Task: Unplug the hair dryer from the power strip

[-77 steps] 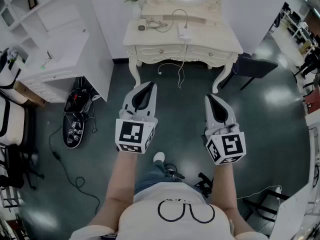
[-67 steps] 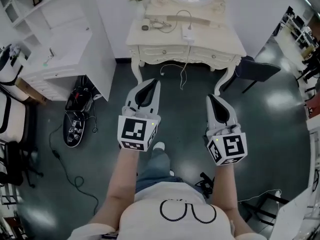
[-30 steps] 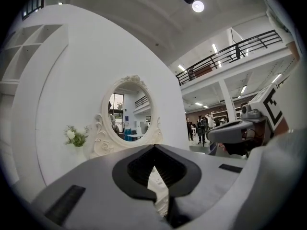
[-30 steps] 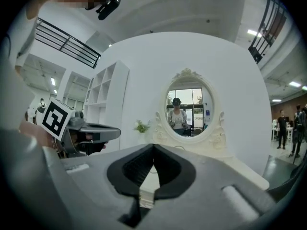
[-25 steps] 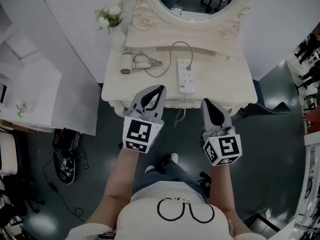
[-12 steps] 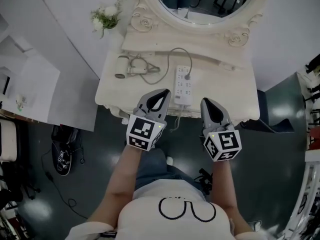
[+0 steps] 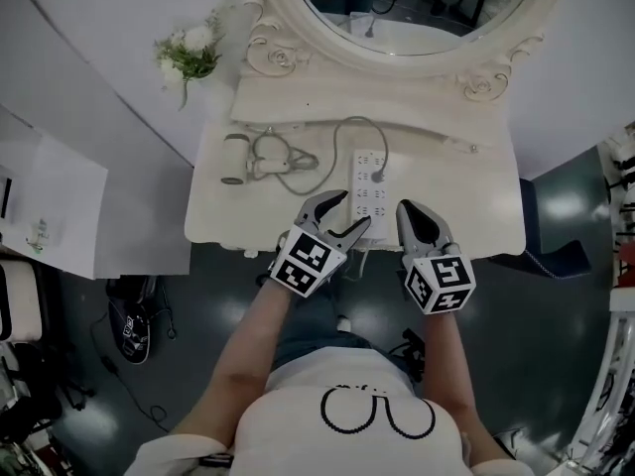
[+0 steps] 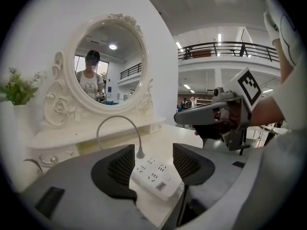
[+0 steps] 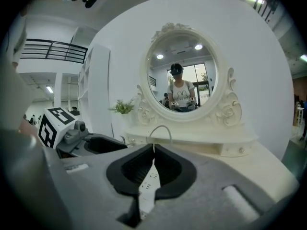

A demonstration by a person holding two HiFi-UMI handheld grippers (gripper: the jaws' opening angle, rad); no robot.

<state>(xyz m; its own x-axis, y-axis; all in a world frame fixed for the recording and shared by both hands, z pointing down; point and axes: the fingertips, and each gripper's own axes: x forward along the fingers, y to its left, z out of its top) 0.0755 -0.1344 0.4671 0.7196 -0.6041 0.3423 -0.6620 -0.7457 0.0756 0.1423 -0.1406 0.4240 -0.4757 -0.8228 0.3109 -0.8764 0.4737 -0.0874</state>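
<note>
A white power strip (image 7: 369,181) lies on the cream dressing table (image 7: 213,216), with a grey plug (image 7: 378,177) in its far end. The plug's cord (image 7: 342,127) loops left to the hair dryer (image 7: 236,159), which lies on the table's left side. My left gripper (image 7: 354,209) hovers at the strip's near end, its jaws opening. The strip (image 8: 156,174) shows in the gap between them, untouched, with the plug (image 8: 140,153) beyond. My right gripper (image 7: 405,207) is shut and empty just right of the strip. Through its slit (image 9: 153,150) a sliver of the strip (image 9: 146,188) shows.
An oval mirror (image 7: 417,8) rises behind the table, and a small flower vase (image 7: 189,53) stands at its back left. A white shelf unit (image 7: 60,206) stands to the left and a dark chair (image 7: 561,256) to the right. Cables and a dark device (image 7: 129,330) lie on the floor.
Both grippers have moved forward and down to the table's front edge by the power strip. The left jaws, shut before, now stand apart. The right jaws stayed shut.
</note>
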